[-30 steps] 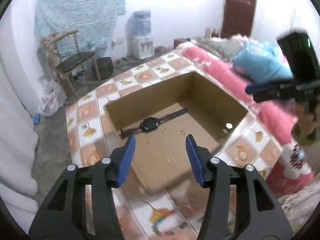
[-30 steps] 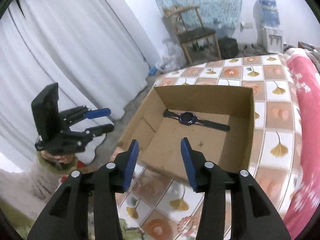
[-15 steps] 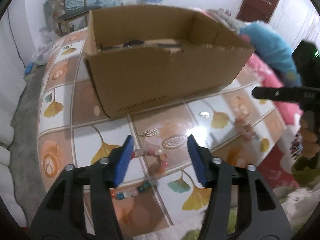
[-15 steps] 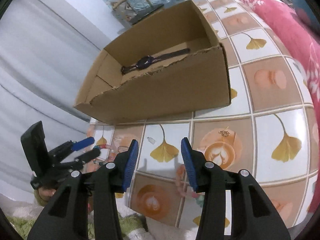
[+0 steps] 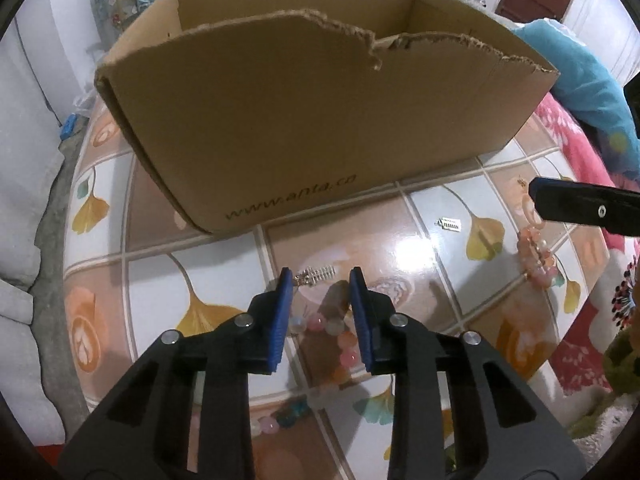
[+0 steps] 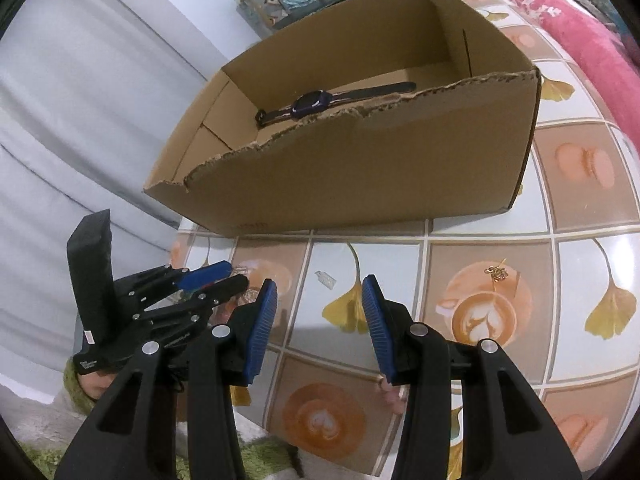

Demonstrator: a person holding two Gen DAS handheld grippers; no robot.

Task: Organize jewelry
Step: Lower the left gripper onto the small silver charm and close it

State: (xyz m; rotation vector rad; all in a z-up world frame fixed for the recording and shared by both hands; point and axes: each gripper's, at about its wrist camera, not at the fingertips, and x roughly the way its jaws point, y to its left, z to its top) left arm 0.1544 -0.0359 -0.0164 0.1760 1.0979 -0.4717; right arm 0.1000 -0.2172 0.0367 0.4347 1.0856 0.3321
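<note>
Left gripper (image 5: 320,284) is low over the tiled table (image 5: 224,264), jaws closing, blue pads not yet pressing on anything. Between them sits the beaded bracelet (image 5: 332,328): pink, white and orange beads curving from the near-left pad away under the right finger, with more beads, teal among them, trailing back toward the camera beneath the gripper. Just past the fingertips lies a small silver charm (image 5: 316,274), its long axis running left to right across the view, one end touching or almost touching the left pad's tip; I cannot tell which.

Over to the right gripper (image 6: 320,300): jaws spread partway, nothing between them but bare tile with a ginkgo leaf print. A small clear clip (image 6: 325,279) lies just beyond the tips, a gold chain piece (image 6: 496,274) well off to the right. A second pink bracelet (image 5: 534,256) lies near the right gripper's finger in the left wrist view, its loop stretched away from the camera.

Behind it all, the cardboard box (image 6: 360,168) with a torn front rim. Inside it a dark watch (image 6: 312,104) lies flat, strap stretched lengthwise along the box, running left to right and slightly upward in the right wrist view.
</note>
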